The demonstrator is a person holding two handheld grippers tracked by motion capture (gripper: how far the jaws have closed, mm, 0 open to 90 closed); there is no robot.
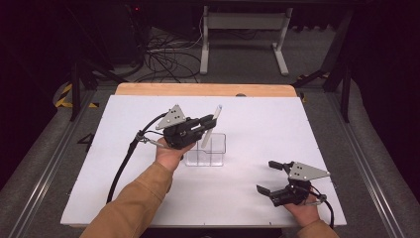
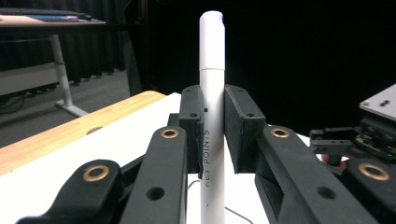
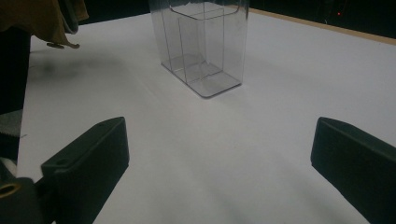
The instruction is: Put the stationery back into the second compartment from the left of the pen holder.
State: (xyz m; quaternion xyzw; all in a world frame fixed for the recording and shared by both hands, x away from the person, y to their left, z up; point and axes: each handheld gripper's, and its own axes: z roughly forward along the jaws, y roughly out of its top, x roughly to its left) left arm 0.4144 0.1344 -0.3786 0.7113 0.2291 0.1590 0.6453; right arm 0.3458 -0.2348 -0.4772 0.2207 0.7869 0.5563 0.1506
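Pen (image 1: 212,120) on the left looks light, stiff and a bit slick, so gripping mid-barrel makes sense; left gripper (image 1: 204,124) has its jaws clamped on it right there, holding it tilted over the clear box (image 1: 208,148); right gripper (image 1: 269,176) sits near the table's (image 1: 257,114) front edge, jaws wide, holding nothing.

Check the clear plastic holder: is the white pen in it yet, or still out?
Still out. The holder stands empty, while the left gripper holds the pen above it.
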